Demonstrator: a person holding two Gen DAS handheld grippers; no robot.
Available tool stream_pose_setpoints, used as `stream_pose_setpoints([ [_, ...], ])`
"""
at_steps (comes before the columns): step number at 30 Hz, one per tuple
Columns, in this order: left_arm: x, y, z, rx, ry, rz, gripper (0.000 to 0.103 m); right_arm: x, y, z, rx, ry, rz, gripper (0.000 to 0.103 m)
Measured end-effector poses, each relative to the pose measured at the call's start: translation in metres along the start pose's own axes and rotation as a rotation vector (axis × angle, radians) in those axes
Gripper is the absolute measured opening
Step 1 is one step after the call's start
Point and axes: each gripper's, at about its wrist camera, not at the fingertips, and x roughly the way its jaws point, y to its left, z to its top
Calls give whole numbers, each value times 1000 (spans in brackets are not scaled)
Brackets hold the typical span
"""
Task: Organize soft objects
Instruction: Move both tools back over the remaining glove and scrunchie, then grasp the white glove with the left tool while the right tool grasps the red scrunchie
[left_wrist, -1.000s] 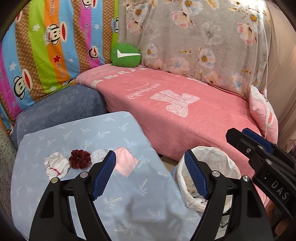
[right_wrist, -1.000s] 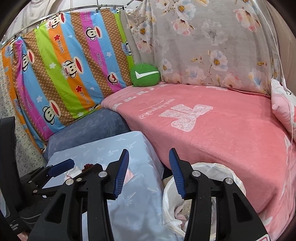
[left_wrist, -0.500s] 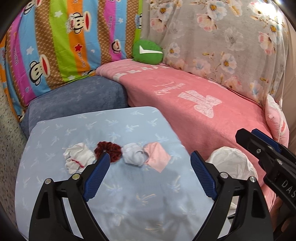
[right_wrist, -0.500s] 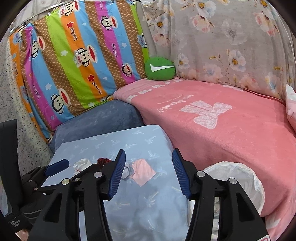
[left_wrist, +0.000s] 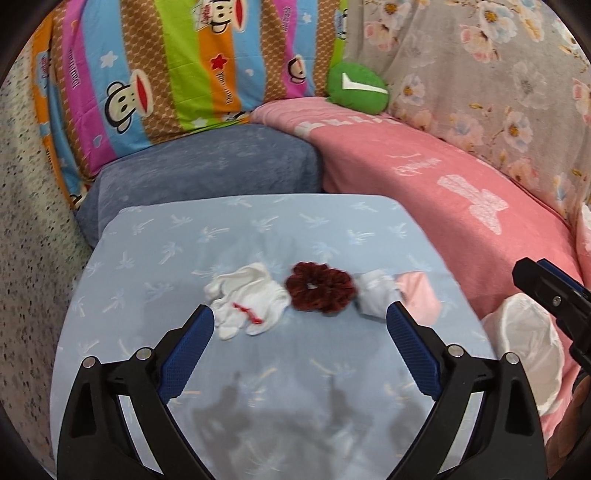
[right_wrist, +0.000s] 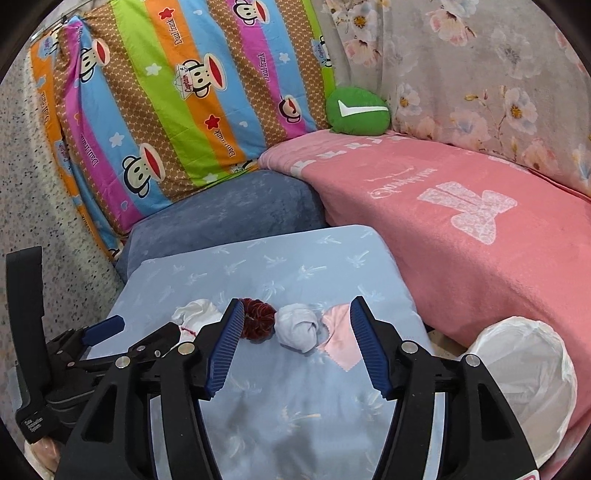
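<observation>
On a light blue cushion (left_wrist: 258, 236) lie a white glove with red thread (left_wrist: 247, 299), a dark red scrunchie (left_wrist: 319, 286), a rolled white sock (left_wrist: 376, 295) and a pink cloth (left_wrist: 421, 295) in a row. My left gripper (left_wrist: 300, 319) hovers just short of the glove and scrunchie, its jaws opening wide with nothing between them. My right gripper (right_wrist: 297, 317) frames the white sock (right_wrist: 297, 328) and pink cloth (right_wrist: 338, 339) from above, jaws opening, pads clear of both. The scrunchie (right_wrist: 258, 319) and glove (right_wrist: 194, 312) sit to its left.
A bin lined with a white bag (right_wrist: 524, 373) stands right of the cushion, against a pink blanket (right_wrist: 461, 221). A green round pillow (right_wrist: 356, 110) sits at the back. A dark blue cushion (left_wrist: 207, 173) lies behind, under a striped monkey-print sheet (left_wrist: 177, 70) and floral curtain (left_wrist: 480, 74).
Both grippers have swung left from the bin and moved down over the light blue cushion. Both sets of jaws stand wider than before. The objects now sit nearer the fingertips.
</observation>
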Motion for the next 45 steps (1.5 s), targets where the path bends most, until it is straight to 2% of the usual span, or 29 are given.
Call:
stream_pose_setpoints([
  [10, 53, 46, -2, -59, 80, 67, 92, 86, 32, -7, 12, 108, 53, 59],
  [17, 91, 59, 1, -82, 122, 72, 92, 149, 48, -9, 3, 176, 62, 59],
  [21, 111, 63, 3, -87, 136, 75, 92, 182, 54, -12, 1, 216, 67, 54],
  [25, 127, 72, 0, -112, 156, 63, 91, 212, 54, -18, 3, 261, 61, 45],
  [28, 136, 74, -4, -118, 177, 40, 82, 227, 54, -25, -8, 280, 37, 38],
  [30, 142, 75, -6, -121, 197, 20, 72, 231, 56, -29, -34, 270, 11, 37],
  [31, 143, 74, -7, -121, 199, 18, 71, 233, 56, -30, -46, 267, 2, 35],
  [34, 141, 70, -8, -97, 180, 20, 61, 235, 61, -33, -102, 256, -32, 32],
  [39, 139, 66, -5, -92, 185, -9, 24, 237, 60, -33, -141, 256, -68, 22],
  [42, 133, 66, -1, -99, 184, -3, 14, 231, 59, -30, -134, 263, -63, 14],
  [45, 122, 63, 3, -104, 170, -5, 12, 214, 60, -24, -111, 245, -35, 12],
])
